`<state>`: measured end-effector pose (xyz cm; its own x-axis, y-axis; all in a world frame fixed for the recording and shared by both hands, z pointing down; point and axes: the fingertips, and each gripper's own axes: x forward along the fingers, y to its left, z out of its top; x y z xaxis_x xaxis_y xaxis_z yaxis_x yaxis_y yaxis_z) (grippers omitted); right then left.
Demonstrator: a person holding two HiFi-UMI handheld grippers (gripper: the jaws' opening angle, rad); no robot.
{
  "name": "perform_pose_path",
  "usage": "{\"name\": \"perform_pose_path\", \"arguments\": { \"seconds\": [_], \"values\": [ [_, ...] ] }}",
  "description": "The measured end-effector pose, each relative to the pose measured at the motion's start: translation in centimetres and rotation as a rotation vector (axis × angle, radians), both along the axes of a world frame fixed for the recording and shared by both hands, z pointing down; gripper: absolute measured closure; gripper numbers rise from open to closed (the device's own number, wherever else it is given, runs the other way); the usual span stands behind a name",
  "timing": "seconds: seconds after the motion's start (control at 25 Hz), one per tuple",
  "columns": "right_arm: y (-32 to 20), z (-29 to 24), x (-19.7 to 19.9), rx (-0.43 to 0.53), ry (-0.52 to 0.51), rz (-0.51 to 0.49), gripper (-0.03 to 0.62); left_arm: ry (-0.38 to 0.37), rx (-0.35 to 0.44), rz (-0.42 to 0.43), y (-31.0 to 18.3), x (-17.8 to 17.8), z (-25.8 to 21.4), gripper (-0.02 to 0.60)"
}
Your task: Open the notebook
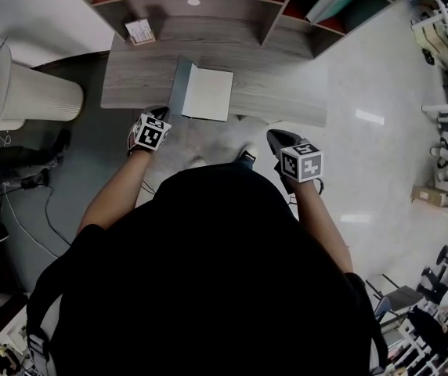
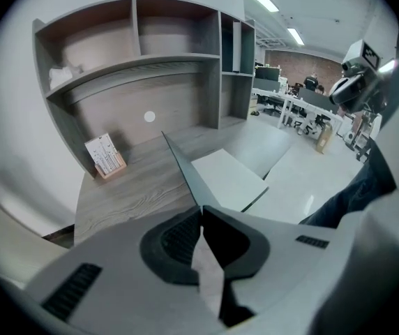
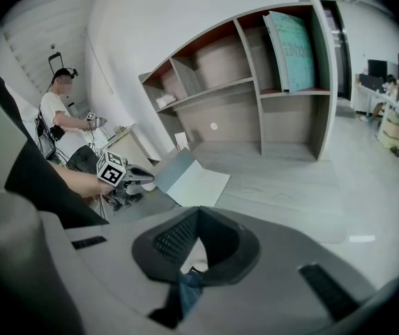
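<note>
Notebook is sitting on the wooden table, near the front edge and a bit left of the middle, right under the shelf unit. It's partway open: the grey-blue cover is lifted and stands up steeply along the left side, while the white page underneath lies flat on the table.

Left gripper is at the near left corner of the notebook, angled downward. In the left gripper view its fingers are pressed together with the edge of the cover running straight into the seam between them, so it looks like they're pinched on that thin cover and holding it up.

Right gripper hangs well off to the right, short of the table edge and over the pale floor, not touching the notebook. Its fingers are closed too, tips meeting, with nothing between them; you just see a bit of blue fabric and floor through the gap lower down.

Other stuff: a small box of cards leans against the back of the table on the left, well apart from the notebook, and a teal folder stands tilted in one of the upper right shelf compartments. Another person stands off in the background of the right gripper view.
</note>
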<state>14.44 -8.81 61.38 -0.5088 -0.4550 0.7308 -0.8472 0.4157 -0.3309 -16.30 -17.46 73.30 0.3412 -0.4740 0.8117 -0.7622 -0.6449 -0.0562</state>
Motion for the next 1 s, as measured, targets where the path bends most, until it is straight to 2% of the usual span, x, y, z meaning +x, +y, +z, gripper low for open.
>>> {"name": "perform_pose_path", "arguments": {
  "seconds": [0.2,0.36,1.0],
  "values": [
    [0.5,0.0,-0.1,0.000,0.005,0.012,0.594,-0.024,-0.011,-0.026,-0.1,-1.3,0.7,0.561],
    [1.1,-0.1,0.0,-0.002,0.010,0.022,0.594,-0.011,-0.021,-0.047,-0.1,-1.9,1.0,0.561],
    [3.4,0.0,0.3,-0.010,-0.001,0.079,0.594,-0.013,-0.011,-0.061,0.8,-4.1,1.3,0.560]
  ]
}}
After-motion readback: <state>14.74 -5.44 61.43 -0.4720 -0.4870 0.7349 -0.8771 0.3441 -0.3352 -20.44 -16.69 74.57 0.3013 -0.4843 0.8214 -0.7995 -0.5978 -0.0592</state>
